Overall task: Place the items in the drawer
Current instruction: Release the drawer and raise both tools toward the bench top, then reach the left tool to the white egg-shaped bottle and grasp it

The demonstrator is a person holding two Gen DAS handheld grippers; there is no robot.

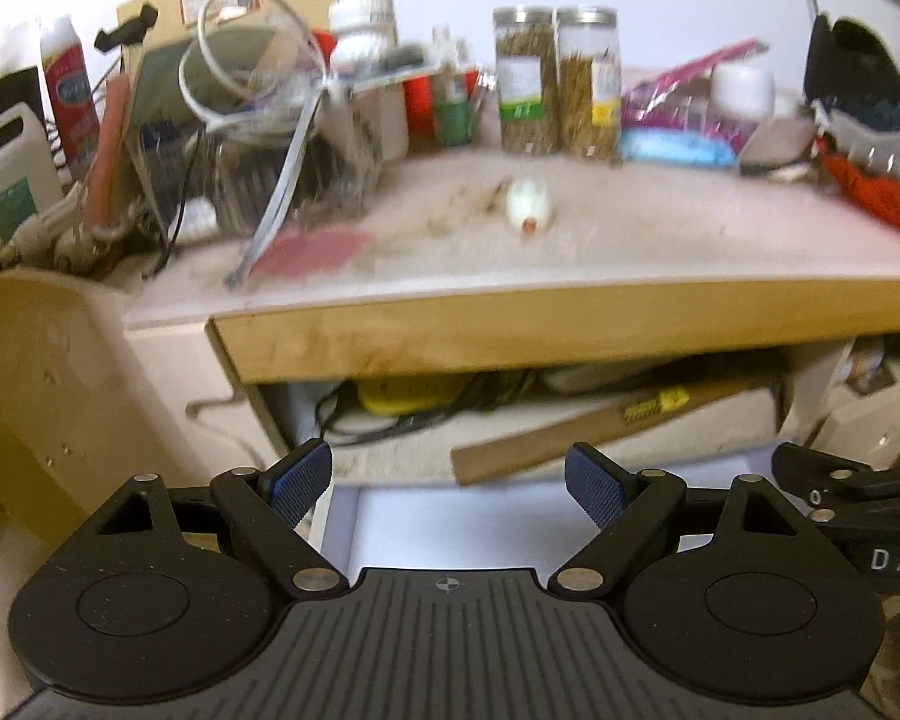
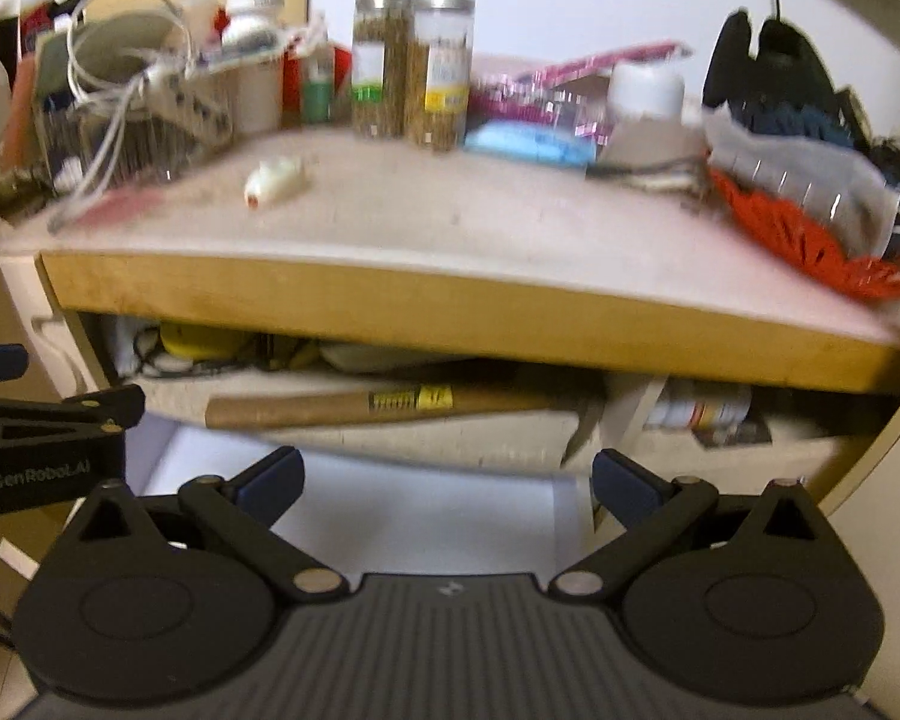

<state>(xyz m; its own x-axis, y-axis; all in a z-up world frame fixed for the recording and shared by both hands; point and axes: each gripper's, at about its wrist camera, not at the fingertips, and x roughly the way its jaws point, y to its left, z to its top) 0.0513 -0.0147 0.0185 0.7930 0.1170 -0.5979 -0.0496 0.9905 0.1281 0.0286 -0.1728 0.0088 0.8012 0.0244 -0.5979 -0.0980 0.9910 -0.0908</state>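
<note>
A small white bottle with a red tip (image 1: 529, 207) (image 2: 273, 180) lies on its side on the worn desktop (image 1: 630, 234) (image 2: 450, 222). Below the desk edge a drawer (image 1: 450, 516) (image 2: 420, 510) stands pulled out, its white inside bare where it shows. Over it my left gripper (image 1: 448, 483) is open with nothing between its blue pads. Beside it my right gripper (image 2: 447, 480) is open too and holds nothing. Each gripper shows at the edge of the other's view. Both views are blurred.
Two tall jars (image 1: 555, 81) (image 2: 414, 69), a blue pack (image 1: 678, 147), a red mesh item (image 1: 882, 198) (image 2: 810, 240), cables and bottles crowd the back and sides of the desk. A cardboard tube (image 1: 600, 426) (image 2: 390, 405) and a yellow tool (image 1: 408, 396) lie on the shelf under the desktop.
</note>
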